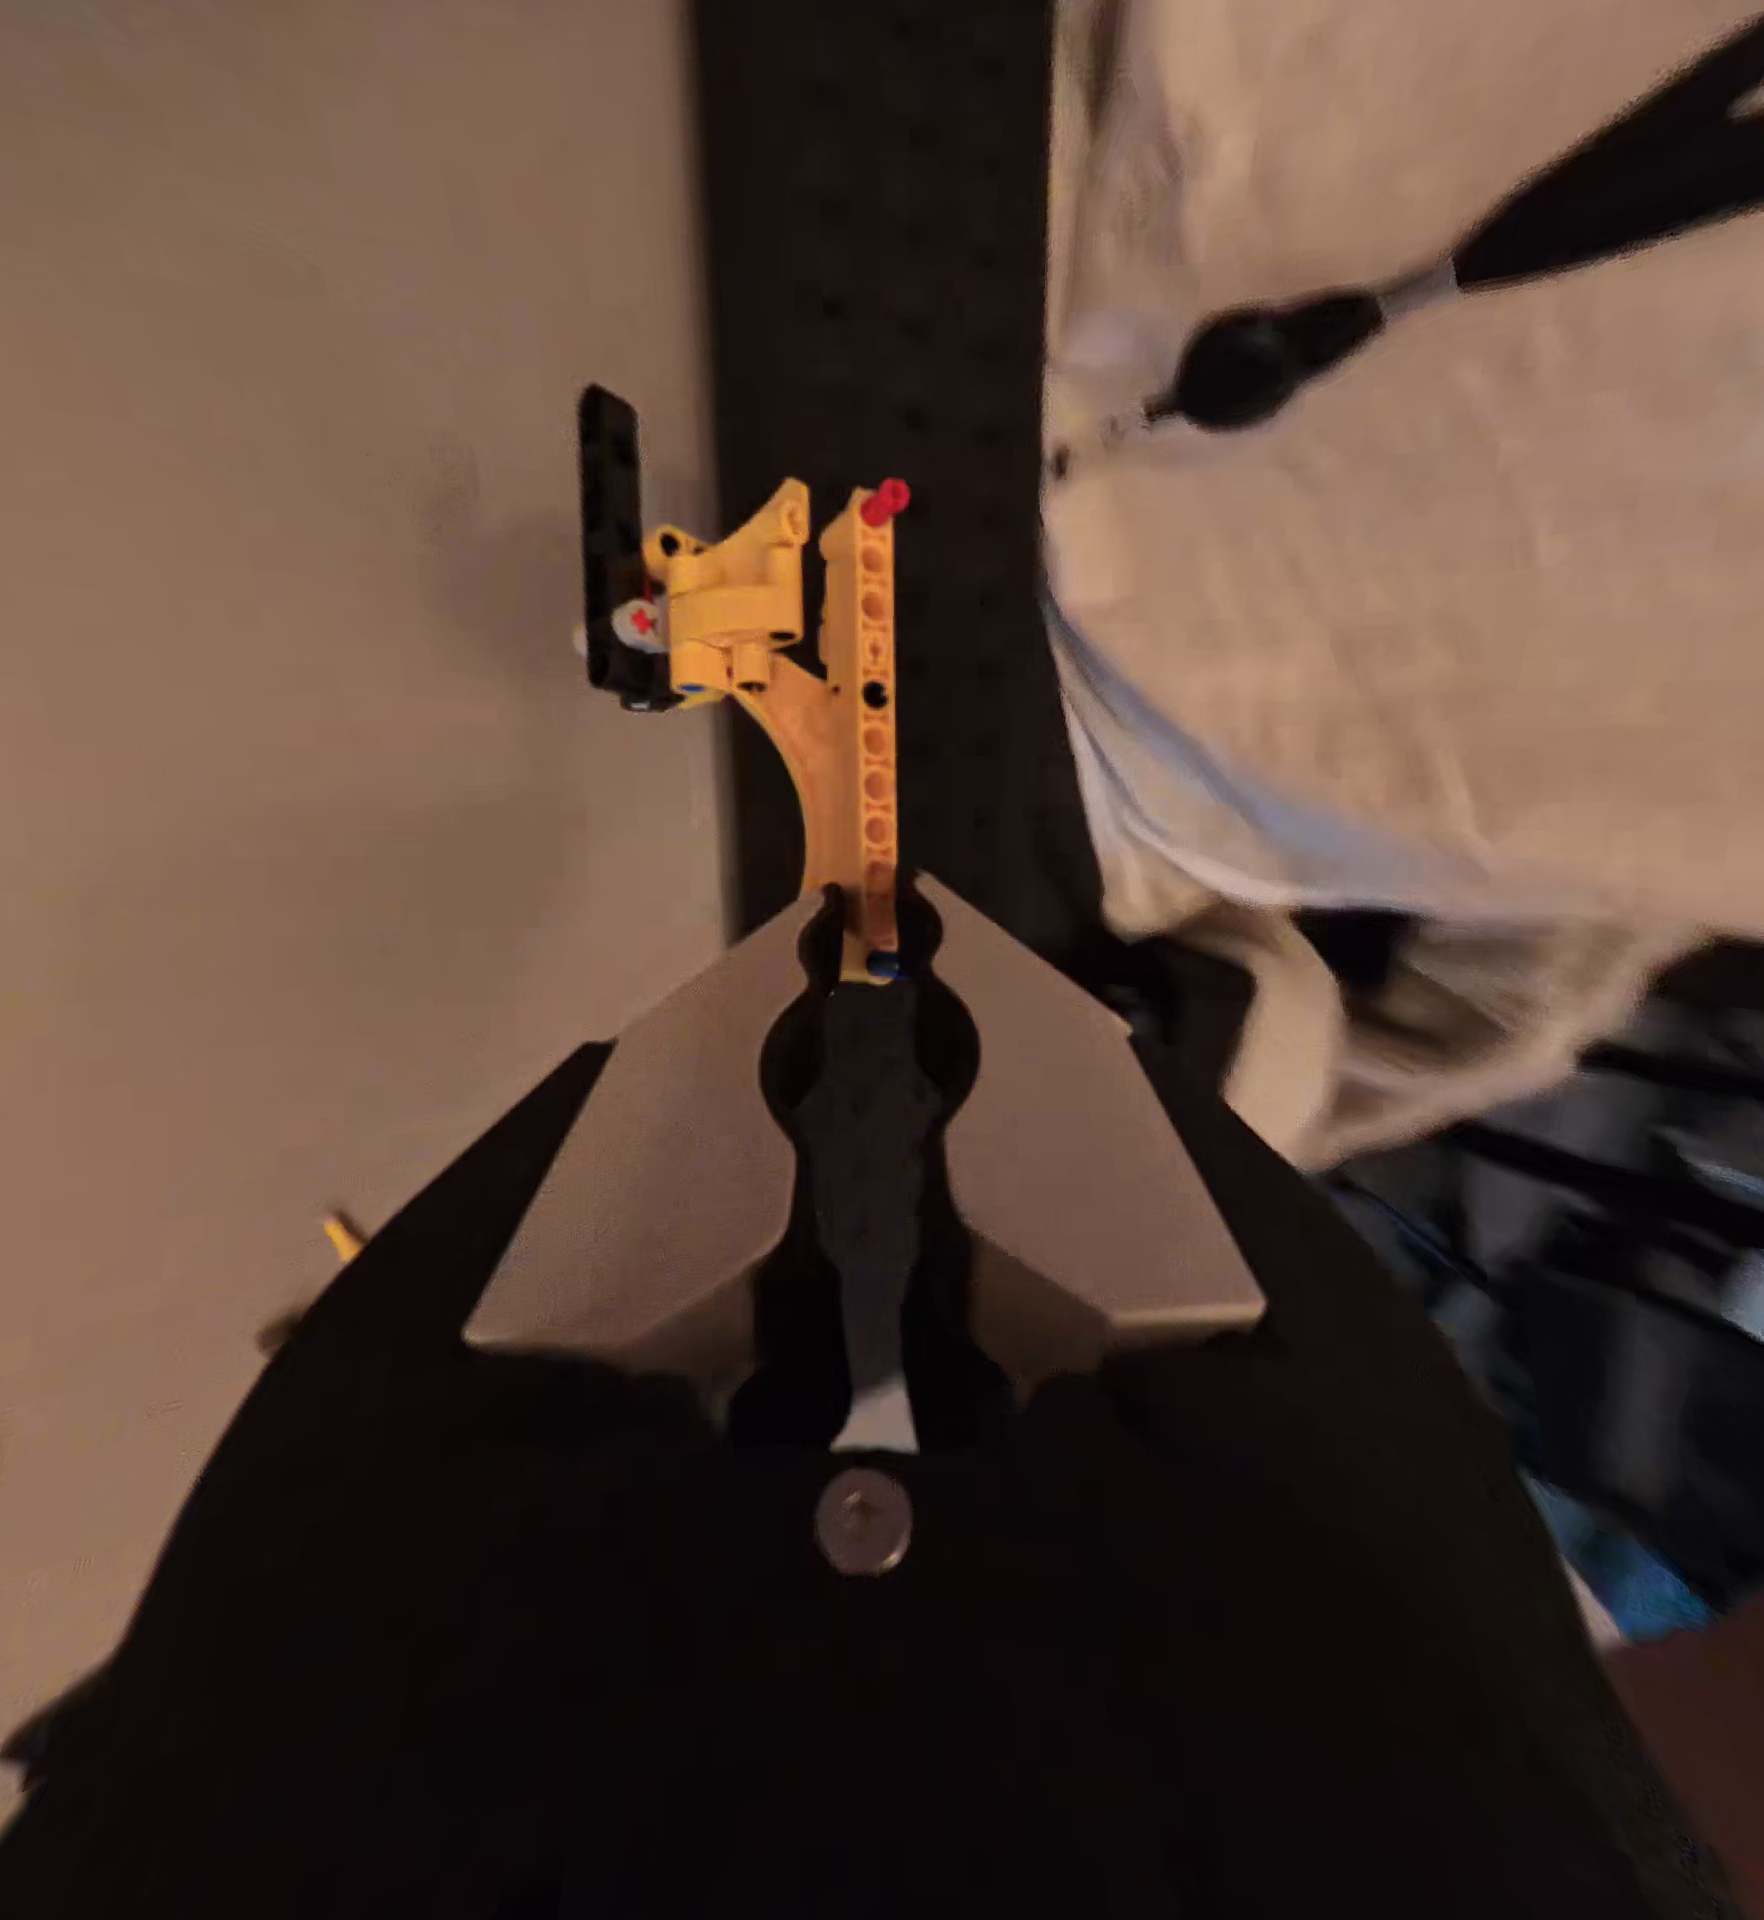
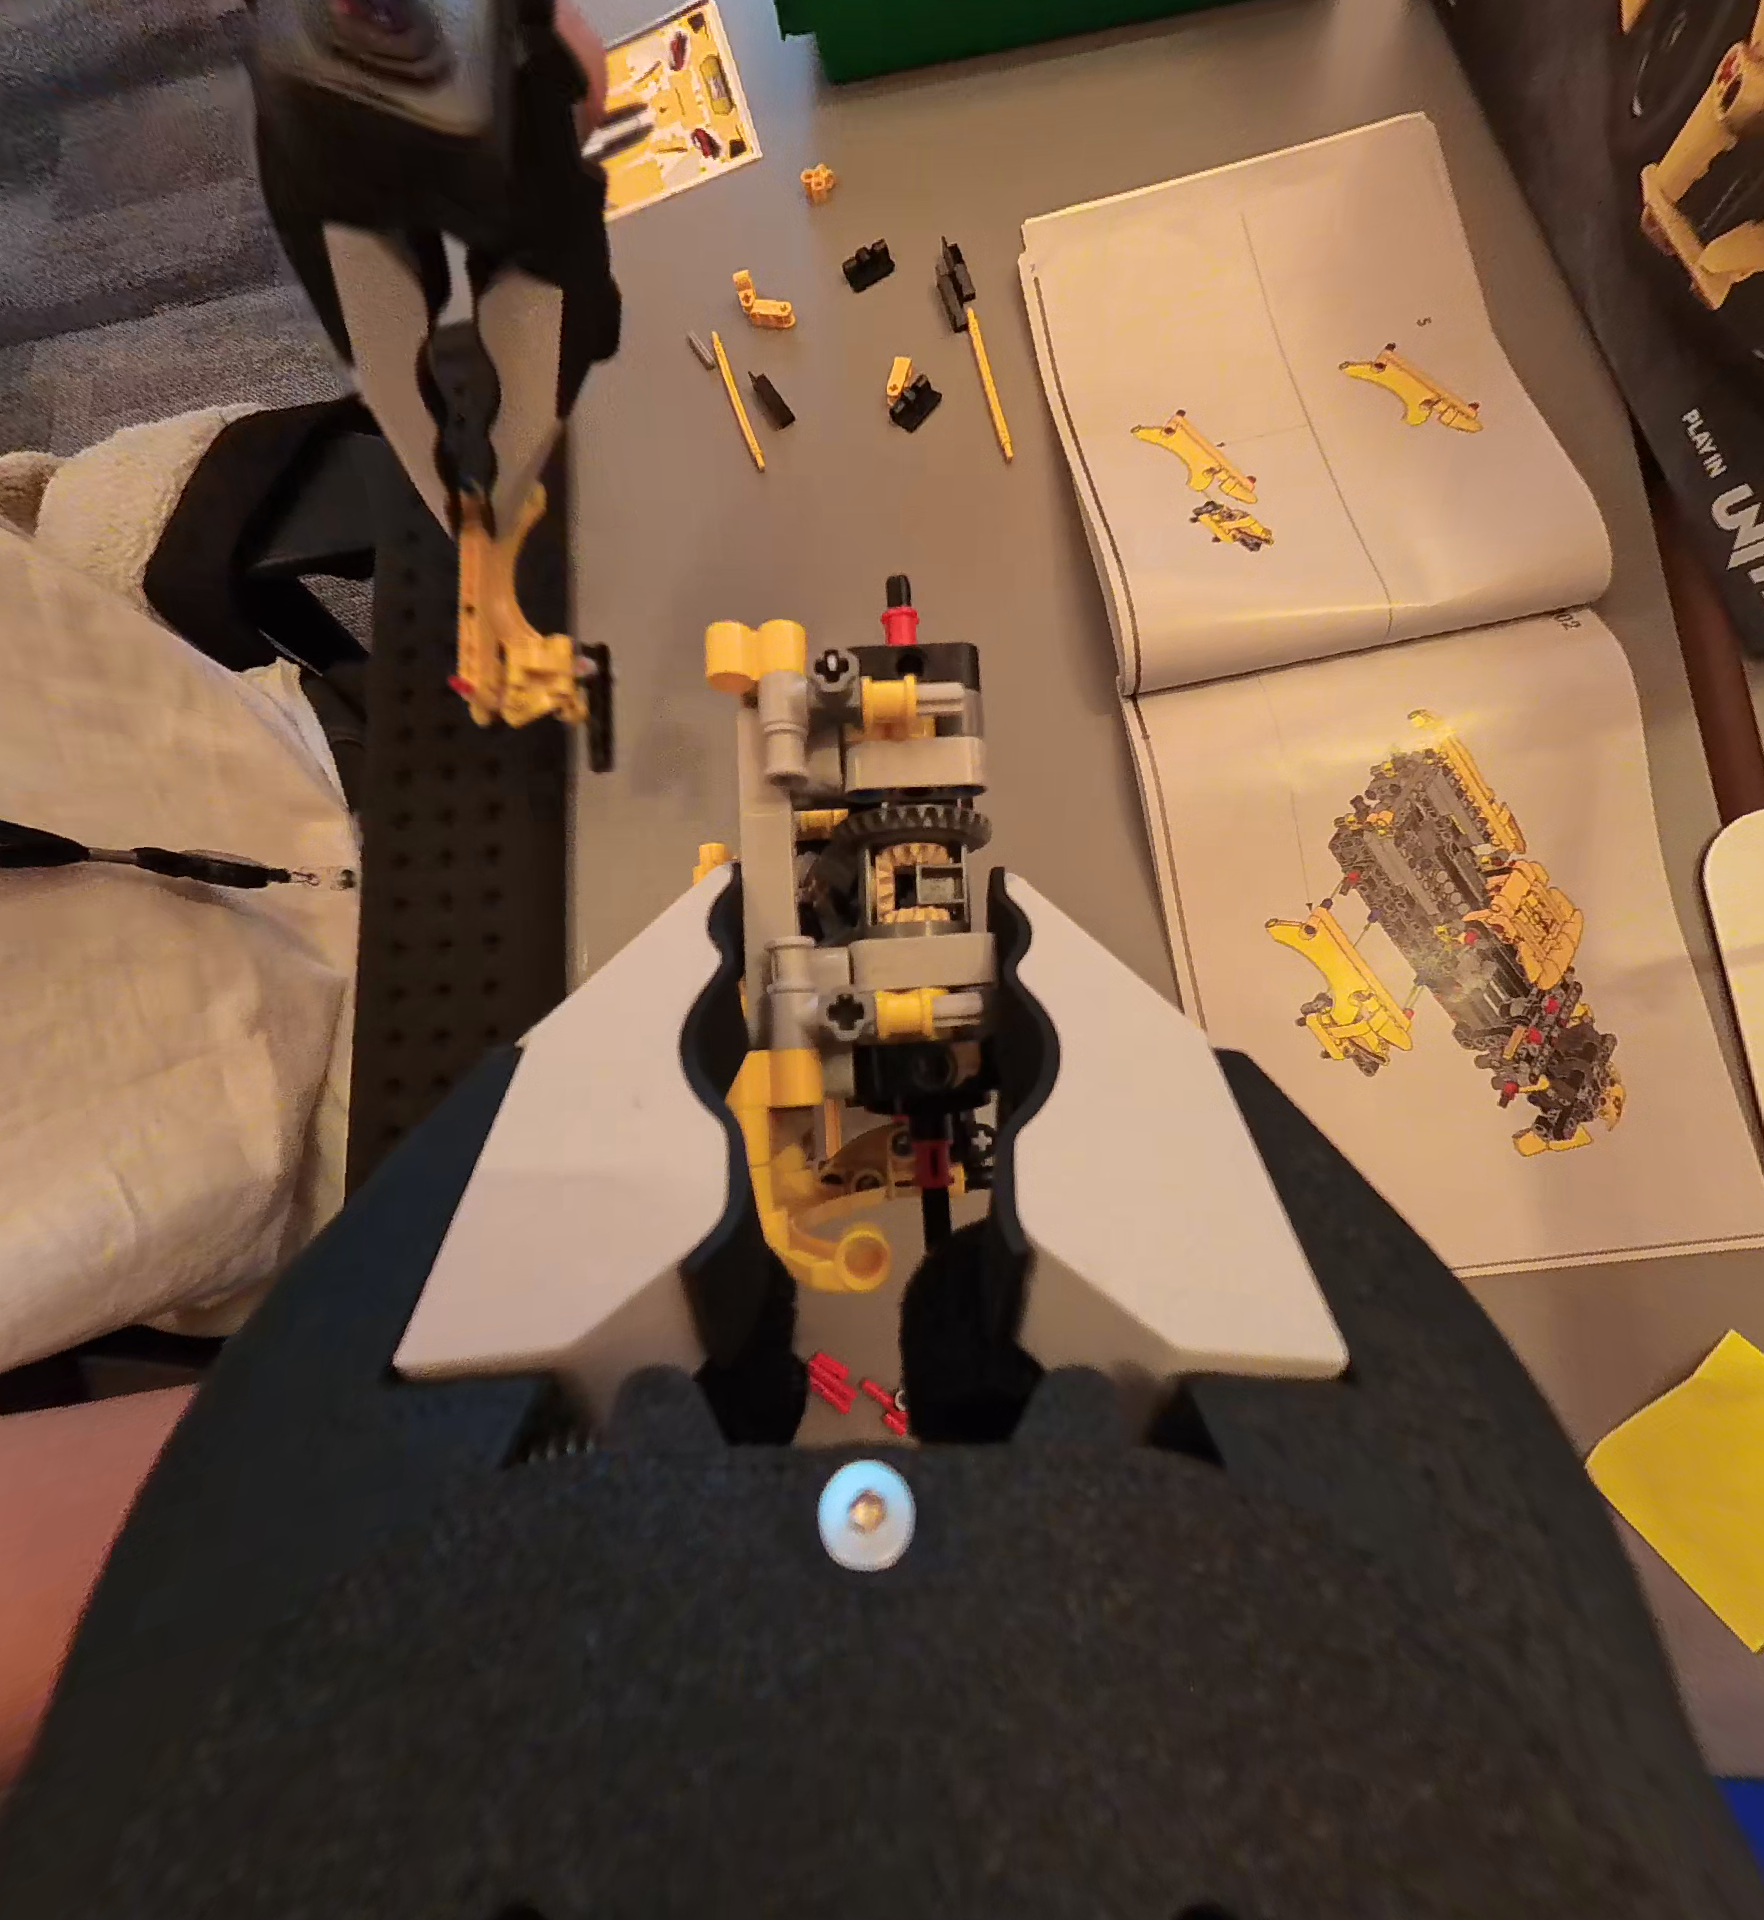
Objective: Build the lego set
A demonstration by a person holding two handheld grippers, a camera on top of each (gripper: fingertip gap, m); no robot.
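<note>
Both tongs are loaded. With my left gripper [image 1: 865,914] I pinch the bottom end of a yellow sub-assembly [image 1: 836,707], the tips nearly together on it: a long holed beam with a curved panel along one side, a red pin [image 1: 886,501] at the far end, a blue pin down by my tips, and a cluster of yellow connectors carrying a black beam [image 1: 610,540] out to the side. It hangs in the air over the edge of the grey table [image 2: 670,520], beside a person's cream garment [image 1: 1429,571].

With my right gripper [image 2: 862,914] I clasp the main chassis block [image 2: 857,883], fingers set wide on its two flanks. It shows grey frames, a dark ring gear [image 2: 914,828] around tan bevel gears, yellow bushes on the cross axles, and black axles with red collars poking out at both ends.

Beyond it, loose yellow and black pieces [image 2: 857,343] lie scattered on the table, with the open instruction booklet [image 2: 1377,644] off to the right.
</note>
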